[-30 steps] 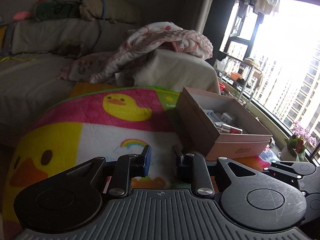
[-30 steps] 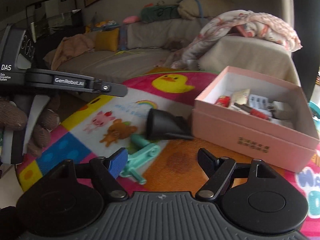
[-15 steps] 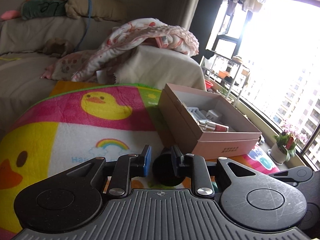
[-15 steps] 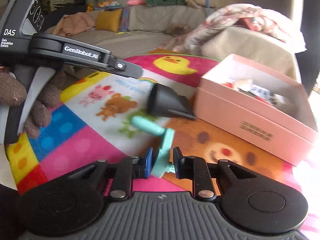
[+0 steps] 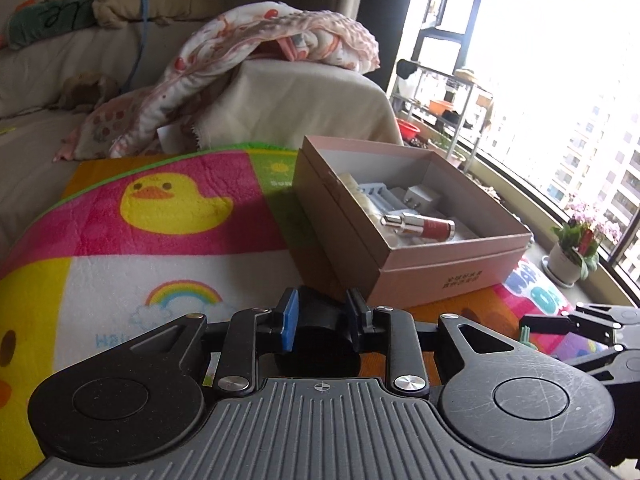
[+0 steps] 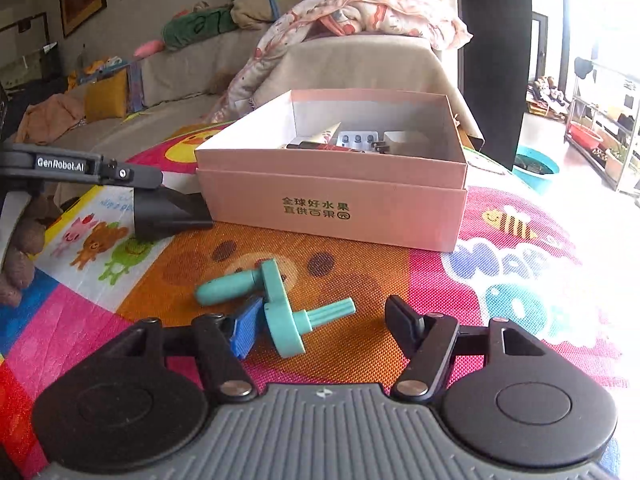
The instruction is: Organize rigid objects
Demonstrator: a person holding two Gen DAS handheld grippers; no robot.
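Observation:
A black nozzle point(image 5: 320, 332) lies on the colourful play mat point(image 5: 180, 272) beside the open pink box point(image 5: 440, 280). My left gripper point(image 5: 322, 316) has the nozzle between its pads, which touch its sides while the jaws are opening. From the right wrist, one left finger point(image 6: 132, 176) lies over the nozzle point(image 6: 168, 212). A teal tool with a disc and handle point(image 6: 280, 312) lies on the mat point(image 6: 360, 272) inside my right gripper point(image 6: 324, 320). Its jaws are opening: the blue pad touches the disc, the other finger stands clear. The box point(image 6: 332, 208) holds a red bottle point(image 5: 424, 226), a blister pack point(image 6: 358, 138) and a white plug point(image 5: 424, 196).
A sofa with a crumpled blanket point(image 5: 280, 36) rises right behind the mat. A potted plant point(image 5: 568, 264) and a window sill lie to the right. A hand in a brown knit glove point(image 6: 24, 240) holds the left gripper. A teal basin point(image 6: 536, 166) sits on the floor.
The left gripper moved forward until the nozzle sat between its fingers. The right gripper, shut on the teal tool half a second ago, spread wide and swung toward the box; the tool lies on the mat.

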